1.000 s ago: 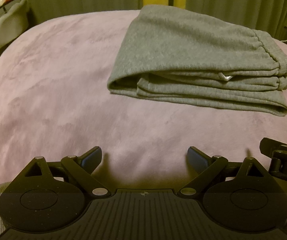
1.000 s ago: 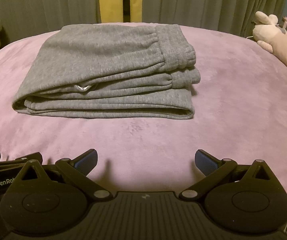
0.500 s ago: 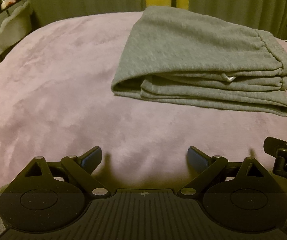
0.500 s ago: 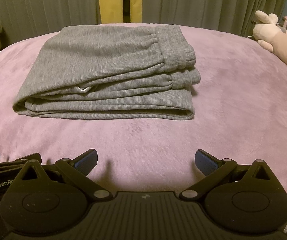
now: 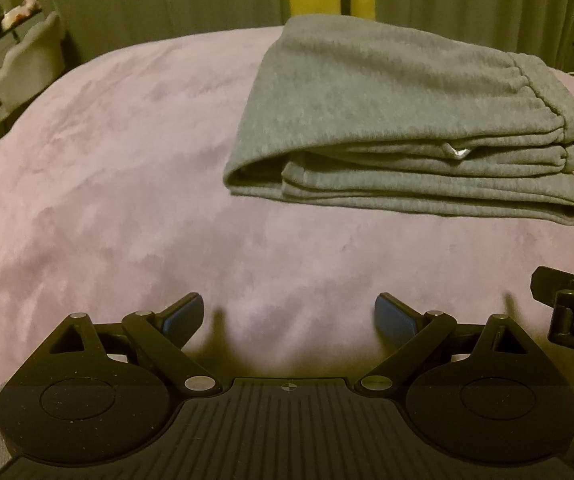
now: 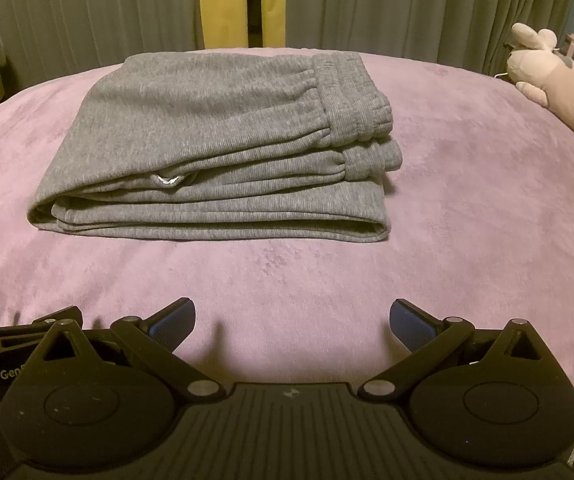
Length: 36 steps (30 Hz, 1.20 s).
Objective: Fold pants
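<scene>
Grey sweatpants [image 5: 399,120] lie folded in a flat stack on the pink bed cover [image 5: 107,184], waistband to the right. They also show in the right wrist view [image 6: 223,140], in the middle of the bed. My left gripper [image 5: 289,314] is open and empty, held low over the cover, well in front of and left of the stack. My right gripper [image 6: 293,318] is open and empty, in front of the stack. Each gripper's side shows at the other's frame edge.
Pink plush toys [image 6: 559,88] lie at the bed's right edge. Grey-green curtains [image 6: 407,4] with a yellow strip hang behind the bed. A pale chair [image 5: 31,68] and a shelf stand off the bed's left side.
The left gripper's view has shifted slightly, so the pants sit a little further right and higher in it. The right gripper has hardly moved. Both stay open.
</scene>
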Each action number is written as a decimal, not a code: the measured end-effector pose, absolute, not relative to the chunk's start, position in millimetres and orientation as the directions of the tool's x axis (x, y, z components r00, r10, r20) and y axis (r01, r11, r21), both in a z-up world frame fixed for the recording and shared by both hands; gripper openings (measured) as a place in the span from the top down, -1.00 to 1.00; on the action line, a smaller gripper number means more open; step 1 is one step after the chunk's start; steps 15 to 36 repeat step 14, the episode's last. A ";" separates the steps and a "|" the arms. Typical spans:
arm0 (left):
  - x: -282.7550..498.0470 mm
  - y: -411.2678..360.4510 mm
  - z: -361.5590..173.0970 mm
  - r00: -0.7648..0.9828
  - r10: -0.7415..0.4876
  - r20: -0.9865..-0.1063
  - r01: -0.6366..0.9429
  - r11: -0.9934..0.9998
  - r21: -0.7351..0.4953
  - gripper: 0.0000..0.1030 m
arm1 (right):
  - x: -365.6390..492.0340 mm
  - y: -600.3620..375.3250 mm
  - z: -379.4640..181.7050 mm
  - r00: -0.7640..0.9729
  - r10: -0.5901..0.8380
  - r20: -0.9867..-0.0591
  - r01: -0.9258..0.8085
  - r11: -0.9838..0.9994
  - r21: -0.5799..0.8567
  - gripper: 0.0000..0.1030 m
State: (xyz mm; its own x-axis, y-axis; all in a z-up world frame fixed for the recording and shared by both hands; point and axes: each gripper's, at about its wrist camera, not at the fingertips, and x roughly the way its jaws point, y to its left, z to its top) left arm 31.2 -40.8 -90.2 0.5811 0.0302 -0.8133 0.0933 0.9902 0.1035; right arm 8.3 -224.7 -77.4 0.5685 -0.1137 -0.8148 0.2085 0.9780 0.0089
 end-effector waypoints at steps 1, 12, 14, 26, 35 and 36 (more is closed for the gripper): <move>30.9 -40.3 -90.0 0.582 0.025 -0.813 0.094 0.991 0.098 -0.87 | 8.4 -224.7 -77.4 0.568 -0.113 -0.815 0.208 0.978 0.010 -1.00; 35.4 -35.3 -93.1 0.561 0.011 -0.828 0.083 0.994 0.070 -0.87 | 8.5 -226.0 -77.7 0.569 -0.113 -0.815 0.209 0.978 0.011 -1.00; 35.3 -37.5 -93.5 0.563 0.025 -0.826 0.083 0.993 0.087 -0.88 | 8.7 -226.1 -77.5 0.570 -0.114 -0.814 0.210 0.978 0.010 -1.00; 35.3 -37.5 -93.5 0.563 0.025 -0.826 0.083 0.993 0.087 -0.88 | 8.7 -226.1 -77.5 0.570 -0.114 -0.814 0.210 0.978 0.010 -1.00; 35.3 -37.5 -93.5 0.563 0.025 -0.826 0.083 0.993 0.087 -0.88 | 8.7 -226.1 -77.5 0.570 -0.114 -0.814 0.210 0.978 0.010 -1.00; 35.3 -37.5 -93.5 0.563 0.025 -0.826 0.083 0.993 0.087 -0.88 | 8.7 -226.1 -77.5 0.570 -0.114 -0.814 0.210 0.978 0.010 -1.00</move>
